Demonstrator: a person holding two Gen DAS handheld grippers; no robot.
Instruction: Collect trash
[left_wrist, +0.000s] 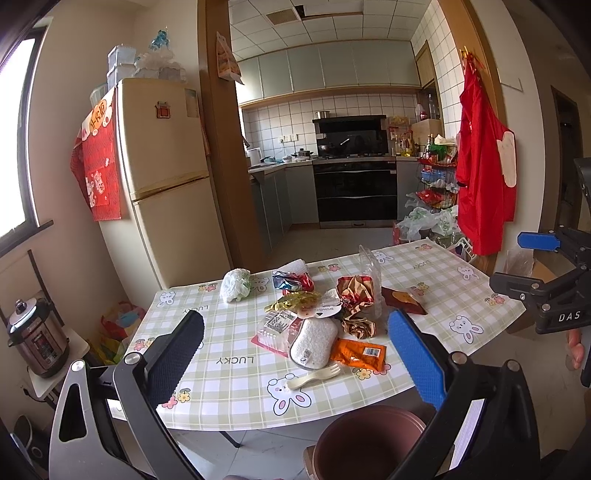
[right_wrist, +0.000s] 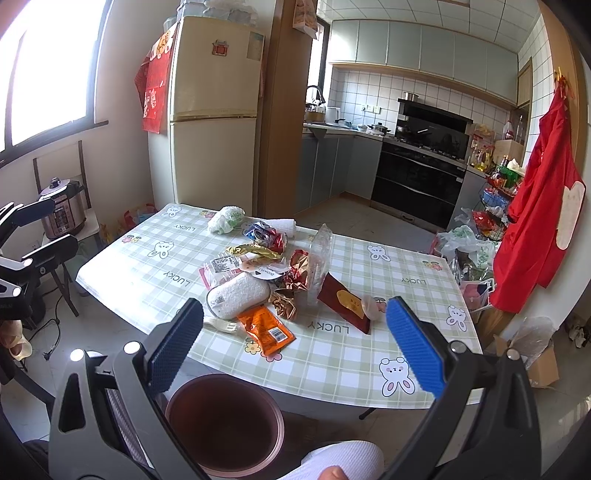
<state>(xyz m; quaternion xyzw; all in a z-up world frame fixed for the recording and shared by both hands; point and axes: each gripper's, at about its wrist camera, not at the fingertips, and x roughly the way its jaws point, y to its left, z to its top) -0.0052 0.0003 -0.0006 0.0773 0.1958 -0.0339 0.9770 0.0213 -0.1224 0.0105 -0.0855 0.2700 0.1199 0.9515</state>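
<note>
Trash lies in a pile on the checked tablecloth (left_wrist: 229, 369) (right_wrist: 325, 354): an orange packet (left_wrist: 358, 354) (right_wrist: 266, 329), a white oval sponge-like pack (left_wrist: 314, 341) (right_wrist: 238, 293), a cream plastic spork (left_wrist: 314, 376) (right_wrist: 221, 325), a dark red packet (left_wrist: 402, 300) (right_wrist: 345, 304), a clear plastic box (left_wrist: 371, 275) (right_wrist: 320, 258), gold and red foil wrappers (left_wrist: 295, 301) (right_wrist: 258, 251) and a crumpled white bag (left_wrist: 236, 284) (right_wrist: 226, 219). A brown bin (left_wrist: 369, 441) (right_wrist: 225, 424) stands below the table's near edge. My left gripper (left_wrist: 295, 354) and right gripper (right_wrist: 295, 343) are both open and empty, held above the near edge.
A fridge (left_wrist: 162, 177) (right_wrist: 214, 110) stands behind the table at the left. A pressure cooker (left_wrist: 37, 336) (right_wrist: 61, 210) sits on a low stand at the left. A red apron (left_wrist: 484, 177) (right_wrist: 535, 225) hangs at the right, with bags and a rack below it.
</note>
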